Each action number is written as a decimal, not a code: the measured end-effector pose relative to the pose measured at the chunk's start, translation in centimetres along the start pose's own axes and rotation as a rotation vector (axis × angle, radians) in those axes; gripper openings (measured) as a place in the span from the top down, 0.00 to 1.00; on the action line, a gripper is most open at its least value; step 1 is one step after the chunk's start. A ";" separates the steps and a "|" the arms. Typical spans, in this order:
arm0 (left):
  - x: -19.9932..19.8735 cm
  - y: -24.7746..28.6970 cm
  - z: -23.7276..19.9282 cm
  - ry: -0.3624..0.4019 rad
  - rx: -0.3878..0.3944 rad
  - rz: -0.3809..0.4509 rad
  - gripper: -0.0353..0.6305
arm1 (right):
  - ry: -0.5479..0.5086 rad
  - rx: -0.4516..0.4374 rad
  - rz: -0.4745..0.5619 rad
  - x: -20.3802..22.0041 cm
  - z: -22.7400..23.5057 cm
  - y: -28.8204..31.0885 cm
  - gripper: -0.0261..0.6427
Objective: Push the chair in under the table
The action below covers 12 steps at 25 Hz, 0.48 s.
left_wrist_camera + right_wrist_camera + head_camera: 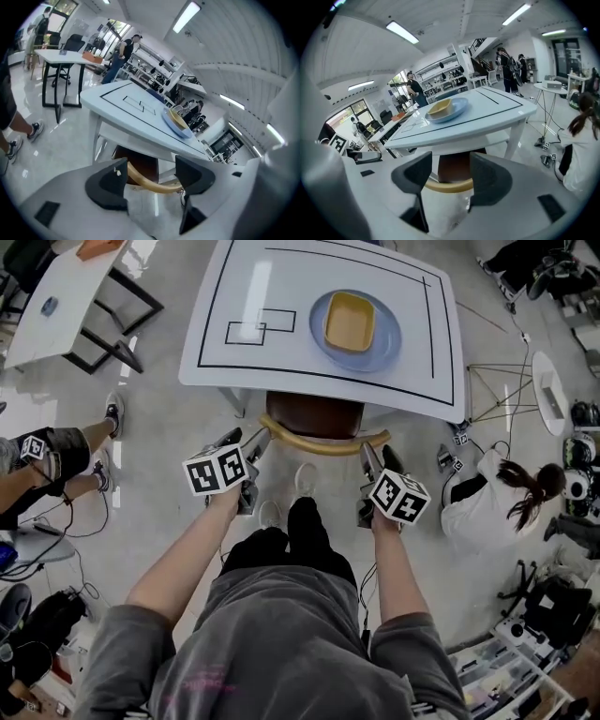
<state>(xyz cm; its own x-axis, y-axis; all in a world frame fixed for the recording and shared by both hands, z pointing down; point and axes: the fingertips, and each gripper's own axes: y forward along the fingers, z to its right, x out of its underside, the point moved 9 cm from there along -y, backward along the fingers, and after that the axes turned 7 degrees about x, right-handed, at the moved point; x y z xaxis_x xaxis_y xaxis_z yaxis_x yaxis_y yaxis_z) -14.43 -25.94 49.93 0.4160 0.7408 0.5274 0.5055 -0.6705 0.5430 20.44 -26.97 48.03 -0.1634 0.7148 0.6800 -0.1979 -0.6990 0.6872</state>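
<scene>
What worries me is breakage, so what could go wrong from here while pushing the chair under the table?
1. The left gripper and right gripper have open jaws near the ends of the curved backrest; a push might slip off the rounded rail.
2. The seat already sits under the table; a hard shove could jolt it and shift the plate holding the yellow dish.

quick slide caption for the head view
Left gripper and right gripper, jaws apart, at the curved back of a chair mostly under the white table

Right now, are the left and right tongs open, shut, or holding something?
Left tongs: open, empty, chair backrest just ahead.
Right tongs: open, empty, same backrest ahead.
</scene>
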 end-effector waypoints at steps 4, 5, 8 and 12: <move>-1.5 -2.7 1.8 0.113 0.051 0.038 0.48 | -0.061 -0.037 0.065 -1.1 -2.5 -2.6 0.61; -1.9 -3.3 2.2 0.139 0.064 0.047 0.48 | -0.077 -0.047 0.081 -1.4 -3.1 -3.2 0.61; -3.0 -5.1 3.5 0.213 0.100 0.082 0.48 | -0.118 -0.073 0.132 -2.4 -4.9 -4.9 0.61; -4.4 -6.9 5.3 0.296 0.141 0.131 0.48 | -0.144 -0.099 0.198 -4.0 -6.8 -6.8 0.61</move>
<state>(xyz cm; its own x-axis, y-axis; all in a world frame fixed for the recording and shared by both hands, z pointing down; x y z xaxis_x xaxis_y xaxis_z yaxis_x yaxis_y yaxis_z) -15.76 -24.35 40.42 0.2571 0.5911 0.7645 0.5708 -0.7313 0.3735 15.89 -24.95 38.87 -0.0704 0.5485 0.8332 -0.2701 -0.8145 0.5134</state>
